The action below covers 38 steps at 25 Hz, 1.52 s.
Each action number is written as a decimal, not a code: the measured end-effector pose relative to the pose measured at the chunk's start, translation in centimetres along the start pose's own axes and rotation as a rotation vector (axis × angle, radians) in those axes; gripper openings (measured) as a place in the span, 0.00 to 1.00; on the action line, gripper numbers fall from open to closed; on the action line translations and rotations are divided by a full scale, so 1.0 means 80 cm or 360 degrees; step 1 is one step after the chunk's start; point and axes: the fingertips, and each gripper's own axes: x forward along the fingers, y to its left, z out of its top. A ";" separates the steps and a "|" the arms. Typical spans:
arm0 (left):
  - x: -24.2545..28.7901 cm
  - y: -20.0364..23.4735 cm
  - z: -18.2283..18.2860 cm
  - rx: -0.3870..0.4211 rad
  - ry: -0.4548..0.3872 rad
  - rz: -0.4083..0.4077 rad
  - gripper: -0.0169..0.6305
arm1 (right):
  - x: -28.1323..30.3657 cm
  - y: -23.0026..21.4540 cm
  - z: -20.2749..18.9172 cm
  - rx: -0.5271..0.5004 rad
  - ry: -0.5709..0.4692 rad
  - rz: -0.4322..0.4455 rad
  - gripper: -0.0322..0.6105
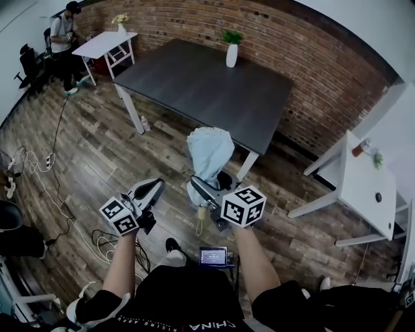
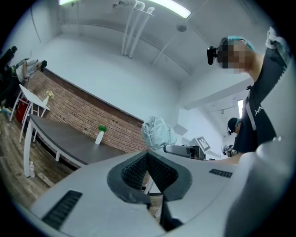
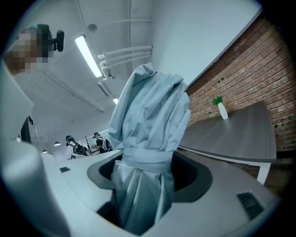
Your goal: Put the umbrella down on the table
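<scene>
**A:** Starting at the left, what is the left gripper doing?

**B:** It is hovering over the wooden floor with its jaws pressed together and nothing between them. It is not touching the umbrella.

**A:** And the right gripper?

**B:** It is clamping the umbrella just below the strap. The folded pale blue canopy is standing upright above the jaws, and the handle is hanging beneath them. The right gripper view is showing the cloth filling the gap between the pads.

**A:** So which step is in hand?

**B:** I am judging it as the carry. The umbrella is being held in the air on the near side of the dark table, not yet over it.

**A:** What is the next move calling for?

**B:** Probably bringing the umbrella over the near edge, tipping it flat, lowering it onto bare tabletop and only then opening the jaws. The cloth is soft, so it may be sagging as it goes down.

**A:** Is anything sitting on the surface?

**B:** Only a white vase with a green sprig at the far edge, well apart from the near side.

**A:** And the room?

**B:** Cables are trailing across the floor at the left. A person is standing by a small white table at the far left. A brick wall is running behind, and a white side table is standing at the right.
</scene>
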 end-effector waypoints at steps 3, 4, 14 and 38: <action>0.002 0.040 0.016 -0.0007 0.0026 -0.0045 0.03 | 0.042 -0.007 0.013 0.0009 -0.0015 -0.0027 0.53; 0.002 0.052 0.021 -0.0008 0.0040 -0.0061 0.03 | 0.055 -0.008 0.016 0.0014 -0.0017 -0.0038 0.53; -0.016 0.136 0.057 0.0000 0.0137 -0.0226 0.03 | 0.160 -0.007 0.033 0.0048 -0.0035 -0.0097 0.53; 0.058 0.343 0.101 0.0008 0.0164 -0.0098 0.03 | 0.345 -0.142 0.085 0.0140 -0.0028 -0.0020 0.53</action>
